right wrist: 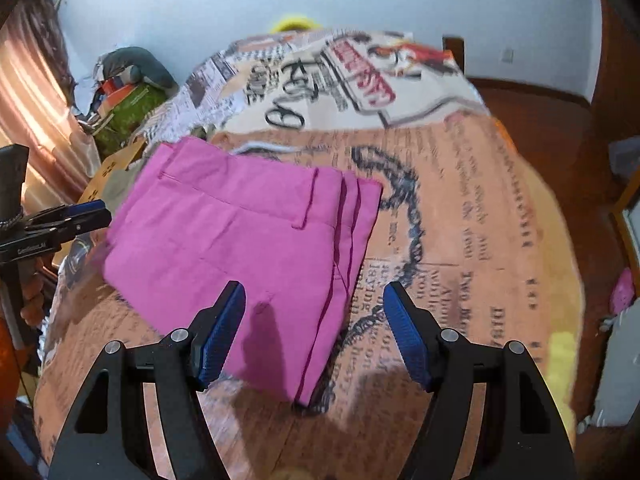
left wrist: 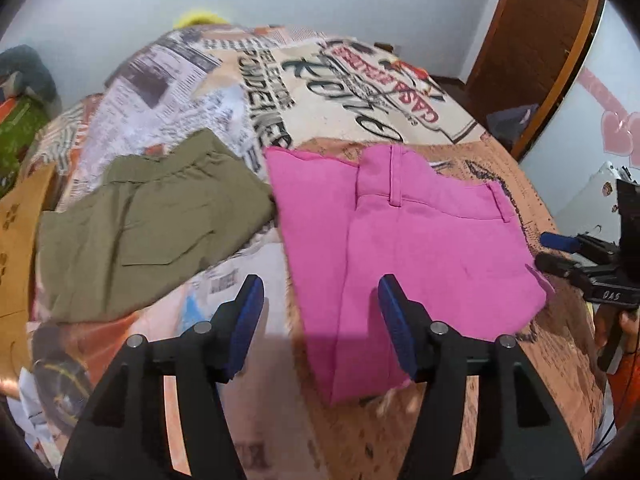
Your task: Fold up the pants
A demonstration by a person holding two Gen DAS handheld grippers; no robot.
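Note:
Pink pants (left wrist: 404,240) lie folded into a compact stack on the newspaper-print bedspread (left wrist: 348,92). In the right wrist view the pink pants (right wrist: 240,240) show layered edges on their right side. My left gripper (left wrist: 320,300) is open and empty, hovering over the near left edge of the pink pants. My right gripper (right wrist: 314,308) is open and empty above the near right corner of the pants. The right gripper also shows in the left wrist view (left wrist: 560,252) beside the pants' right edge. The left gripper shows in the right wrist view (right wrist: 92,216) at the pants' left edge.
Folded olive-green pants (left wrist: 148,224) lie left of the pink ones. A tan cardboard piece (left wrist: 16,240) sits at the far left. Clutter and a green box (right wrist: 128,108) stand beside the bed. A wooden door (left wrist: 536,40) is at the back right.

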